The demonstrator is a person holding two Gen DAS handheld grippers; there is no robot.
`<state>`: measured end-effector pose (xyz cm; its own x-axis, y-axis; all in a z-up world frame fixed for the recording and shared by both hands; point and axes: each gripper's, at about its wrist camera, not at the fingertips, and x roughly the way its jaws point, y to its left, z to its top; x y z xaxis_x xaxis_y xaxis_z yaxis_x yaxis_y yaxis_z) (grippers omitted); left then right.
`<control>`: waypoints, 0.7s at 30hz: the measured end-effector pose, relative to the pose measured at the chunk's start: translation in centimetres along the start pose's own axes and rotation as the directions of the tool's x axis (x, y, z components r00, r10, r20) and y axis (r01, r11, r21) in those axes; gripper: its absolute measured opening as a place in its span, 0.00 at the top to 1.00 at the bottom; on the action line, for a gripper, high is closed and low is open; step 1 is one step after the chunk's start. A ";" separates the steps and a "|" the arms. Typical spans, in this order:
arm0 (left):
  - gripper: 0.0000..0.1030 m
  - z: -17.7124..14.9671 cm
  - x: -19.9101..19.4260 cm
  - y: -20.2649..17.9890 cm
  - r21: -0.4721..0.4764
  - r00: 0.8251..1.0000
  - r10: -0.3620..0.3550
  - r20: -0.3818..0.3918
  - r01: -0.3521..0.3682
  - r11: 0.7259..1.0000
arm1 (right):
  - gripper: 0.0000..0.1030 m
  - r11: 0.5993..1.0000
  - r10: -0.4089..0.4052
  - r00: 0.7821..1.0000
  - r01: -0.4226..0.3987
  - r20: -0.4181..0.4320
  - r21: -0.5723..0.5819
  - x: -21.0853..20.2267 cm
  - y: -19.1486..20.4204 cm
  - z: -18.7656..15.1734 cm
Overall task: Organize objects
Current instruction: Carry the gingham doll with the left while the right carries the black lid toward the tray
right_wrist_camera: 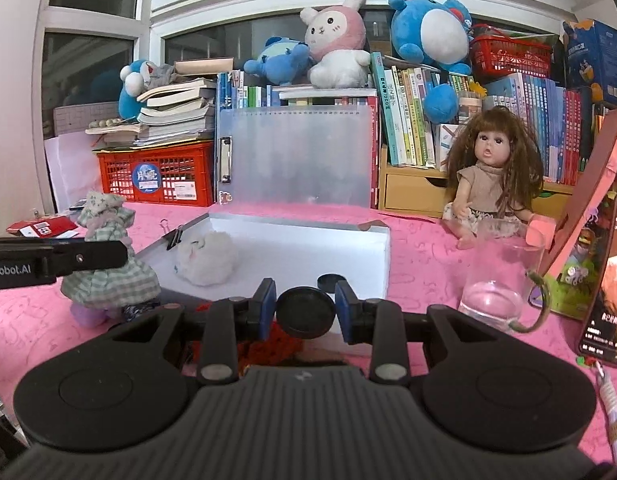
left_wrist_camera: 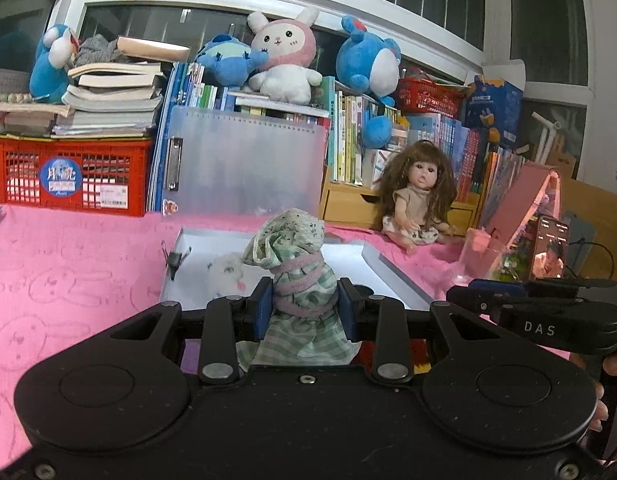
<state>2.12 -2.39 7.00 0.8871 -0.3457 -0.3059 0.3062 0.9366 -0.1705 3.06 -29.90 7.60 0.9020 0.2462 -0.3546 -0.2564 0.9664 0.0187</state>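
Near the white tray [right_wrist_camera: 382, 256], the left gripper [left_wrist_camera: 304, 308] is clamping a green-dressed doll [left_wrist_camera: 298, 280]; the right gripper [right_wrist_camera: 305, 312] is pinching a black disc [right_wrist_camera: 305, 312].

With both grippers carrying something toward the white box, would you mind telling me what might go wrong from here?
1. The right gripper pinches the black round disc only at its edges; it may well slip out.
2. The drinking glass stands close beside that gripper and could be knocked.
3. The left gripper holds the soft cloth doll by its middle; its skirt may snag the white box rim.
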 end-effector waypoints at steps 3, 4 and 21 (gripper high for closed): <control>0.69 0.6 1.0 0.2 0.006 1.000 0.004 0.000 -0.004 1.000 | 0.63 1.000 -0.011 1.000 0.011 -0.009 -0.006 0.8 -0.2 0.3; 0.69 0.9 1.4 0.3 0.004 1.000 0.004 -0.001 -0.004 1.000 | 0.63 1.000 -0.014 1.000 0.014 -0.012 -0.005 1.1 -0.3 0.4; 0.69 2.3 8.2 2.7 -0.007 0.995 0.062 -0.080 -0.063 0.998 | 0.63 0.998 -0.017 0.995 0.022 -0.100 0.053 6.6 -2.6 1.9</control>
<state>11.01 -2.51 6.21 0.8738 -0.2904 -0.3900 0.2475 0.9560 -0.1573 10.38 -30.68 6.98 0.8670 0.2216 -0.4464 -0.2177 0.9741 0.0607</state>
